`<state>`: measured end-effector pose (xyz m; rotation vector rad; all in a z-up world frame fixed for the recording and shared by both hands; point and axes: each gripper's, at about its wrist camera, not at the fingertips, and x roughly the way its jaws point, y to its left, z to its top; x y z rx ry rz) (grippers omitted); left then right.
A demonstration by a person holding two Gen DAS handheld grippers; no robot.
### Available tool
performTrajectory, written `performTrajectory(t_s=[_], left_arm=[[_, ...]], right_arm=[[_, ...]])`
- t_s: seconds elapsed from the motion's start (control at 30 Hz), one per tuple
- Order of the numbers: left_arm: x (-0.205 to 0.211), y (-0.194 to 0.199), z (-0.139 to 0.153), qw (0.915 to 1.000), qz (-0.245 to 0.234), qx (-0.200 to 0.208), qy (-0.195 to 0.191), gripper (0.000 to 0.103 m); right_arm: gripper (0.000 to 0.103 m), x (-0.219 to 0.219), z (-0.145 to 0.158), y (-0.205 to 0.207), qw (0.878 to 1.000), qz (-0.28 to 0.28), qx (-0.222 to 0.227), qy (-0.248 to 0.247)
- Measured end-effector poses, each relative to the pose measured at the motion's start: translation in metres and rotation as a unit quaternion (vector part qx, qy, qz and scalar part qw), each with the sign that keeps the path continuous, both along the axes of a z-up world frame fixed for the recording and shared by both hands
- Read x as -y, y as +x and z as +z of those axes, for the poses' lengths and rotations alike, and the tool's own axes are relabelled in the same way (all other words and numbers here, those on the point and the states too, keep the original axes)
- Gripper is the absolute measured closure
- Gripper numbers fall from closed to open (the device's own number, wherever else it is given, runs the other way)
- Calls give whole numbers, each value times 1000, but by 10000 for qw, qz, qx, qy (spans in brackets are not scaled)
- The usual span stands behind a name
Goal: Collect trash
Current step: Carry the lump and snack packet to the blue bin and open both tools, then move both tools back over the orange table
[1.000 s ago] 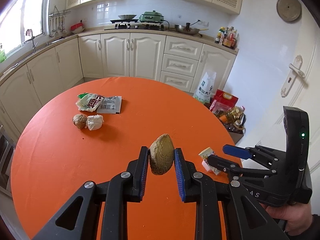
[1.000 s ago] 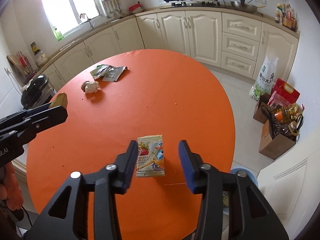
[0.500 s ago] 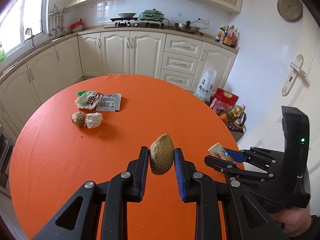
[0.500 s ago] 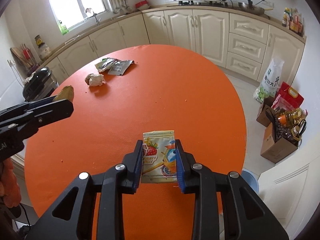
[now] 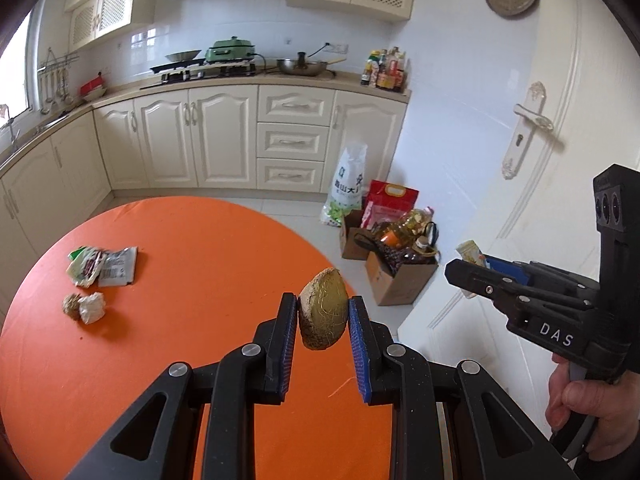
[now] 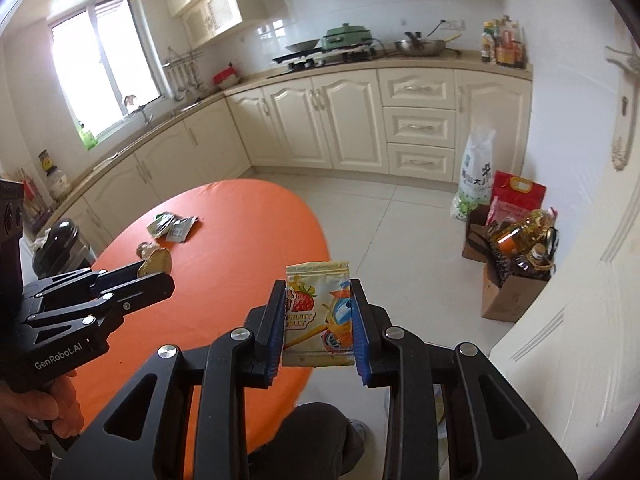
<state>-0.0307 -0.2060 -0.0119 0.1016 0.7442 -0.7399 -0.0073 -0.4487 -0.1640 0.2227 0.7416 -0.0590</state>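
The left gripper's fingers [image 5: 287,344] pinch a brown kiwi half [image 5: 323,314] above the orange counter [image 5: 180,340]; the right gripper's fingers [image 6: 276,336] clamp a fruit jelly pouch [image 6: 318,314] past its edge. Farther back lie crumpled wrappers [image 5: 102,266] and a paper wad [image 5: 92,307]

Wide bare stretch across the middle of the orange counter [image 5: 208,280], wrappers [image 5: 104,266] and crumpled scraps [image 5: 85,307] crowding its far left, open tiled floor [image 6: 408,240] rightward, boxed groceries [image 6: 508,264] blocking the door side
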Motion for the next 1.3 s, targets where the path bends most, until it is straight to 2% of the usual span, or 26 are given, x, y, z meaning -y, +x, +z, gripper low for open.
performTrajectory(t_s=[0.13,0.27,0.5,0.63,0.8,0.9,0.93,1.0,1.03,1.07,1.1,1.17,1.23,1.3], left_arm=[[40,-4,7,9992,-381,82,-60,81],[81,-7,7,9966,-818,85,-69,81],[156,17,-39,9881,-1414,-514,313,81],[189,35,-74,9817,-1533,-937,627,81],[226,57,-106,9742,-1571,-1326,935,80],[247,71,-120,9707,-1557,-1468,1095,70],[261,76,-122,9692,-1554,-1493,1190,59],[279,83,-126,9690,-1517,-1462,1286,44],[287,84,-126,9700,-1474,-1414,1316,36],[294,86,-126,9708,-1426,-1380,1347,32],[298,86,-126,9720,-1370,-1354,1346,27],[299,84,-121,9749,-1273,-1275,1312,22],[294,75,-118,9787,-1156,-1086,1300,14],[284,65,-110,9829,-1066,-850,1235,8]], right_arm=[[74,46,13,-23,9984,-556,106,-15],[74,85,8,-40,9945,-1050,36,44],[74,140,-46,-49,9847,-1598,-426,547],[74,161,-85,-44,9781,-1745,-747,857],[71,181,-117,-37,9701,-1912,-871,1216],[71,192,-127,-33,9661,-2005,-935,1333],[69,195,-129,-33,9652,-2031,-963,1335],[62,195,-129,-33,9645,-2074,-999,1296],[53,195,-127,-33,9644,-2096,-998,1263],[42,196,-126,-34,9645,-2116,-981,1240],[37,196,-126,-36,9641,-2151,-973,1214],[13,198,-123,-39,9620,-2284,-957,1150],[1,200,-120,-43,9585,-2446,-869,1178],[0,199,-114,-47,9558,-2549,-772,1246]])
